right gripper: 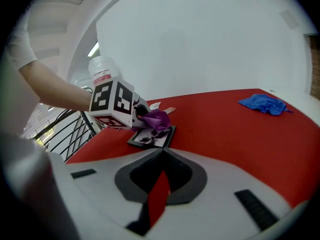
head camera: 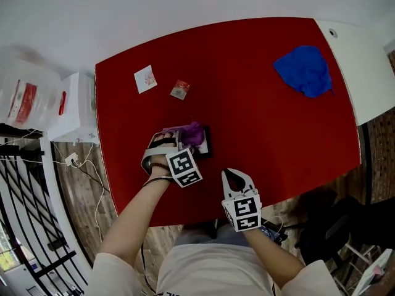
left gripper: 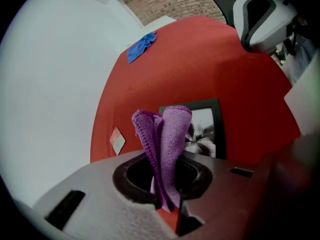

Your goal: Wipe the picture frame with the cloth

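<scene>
A small black picture frame with a black-and-white photo lies flat on the red table, near its front left. My left gripper is shut on a purple cloth, which hangs over the frame's left part. In the left gripper view the cloth stands folded between the jaws, with the frame just beyond. My right gripper hovers near the table's front edge, to the right of the frame, shut on nothing. The right gripper view shows the frame, the purple cloth and the left gripper ahead.
A blue cloth lies crumpled at the table's far right. A white card and a small packet sit at the far left. A white box and cables stand beside the table's left edge. An office chair stands beyond the front edge.
</scene>
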